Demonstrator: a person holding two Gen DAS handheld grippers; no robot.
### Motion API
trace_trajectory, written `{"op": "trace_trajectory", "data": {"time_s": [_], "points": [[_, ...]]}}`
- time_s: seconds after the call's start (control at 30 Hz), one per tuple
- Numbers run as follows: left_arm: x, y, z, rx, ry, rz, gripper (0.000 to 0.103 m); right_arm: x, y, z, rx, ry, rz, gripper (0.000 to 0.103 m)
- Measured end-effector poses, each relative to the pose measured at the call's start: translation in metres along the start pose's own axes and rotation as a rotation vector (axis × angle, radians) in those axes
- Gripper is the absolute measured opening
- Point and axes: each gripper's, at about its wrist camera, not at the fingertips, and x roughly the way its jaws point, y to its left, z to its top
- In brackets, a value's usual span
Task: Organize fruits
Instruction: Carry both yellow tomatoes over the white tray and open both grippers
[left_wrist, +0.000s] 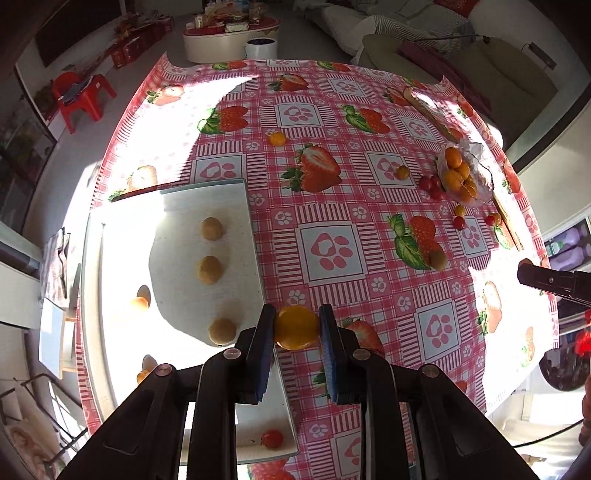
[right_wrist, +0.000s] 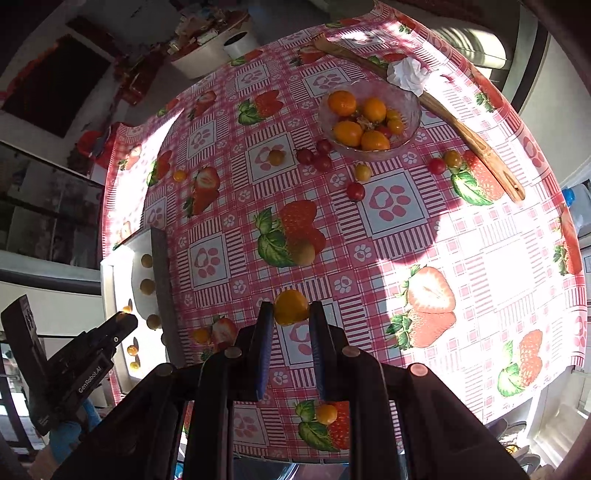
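Observation:
My left gripper (left_wrist: 297, 314) is shut on a small yellow-orange fruit (left_wrist: 296, 328), held above the right edge of the white tray (left_wrist: 184, 221). Three brownish round fruits (left_wrist: 209, 270) lie in a row on the tray, and a red tomato (left_wrist: 272, 438) lies at its near end. My right gripper (right_wrist: 291, 308) is shut on another yellow-orange fruit (right_wrist: 290, 307) above the strawberry tablecloth (right_wrist: 498, 258). A glass bowl (right_wrist: 410, 122) at the back holds several orange fruits. Loose cherry tomatoes (right_wrist: 355, 191) lie in front of the bowl.
A long wooden utensil (right_wrist: 476, 144) and a crumpled tissue (right_wrist: 406, 74) lie behind the bowl. A brownish fruit (right_wrist: 303, 252) sits mid-table. The left gripper (right_wrist: 125, 321) shows at lower left of the right wrist view, with the tray (right_wrist: 110, 280) beyond it. Furniture surrounds the table.

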Motion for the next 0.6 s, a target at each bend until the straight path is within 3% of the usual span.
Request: {"op": "trace_trajectory", "data": {"time_s": [0.27, 0.6], "points": [[0.000, 0.063, -0.018, -0.141, 0.003, 0.070, 0.025, 0.032, 0.077, 0.009, -0.178, 0.071, 0.031, 0.021], [0.025, 0.133, -0.040, -0.267, 0.032, 0.143, 0.025, 0.103, 0.193, -0.012, -0.401, 0.217, 0.096, 0.021]]}}
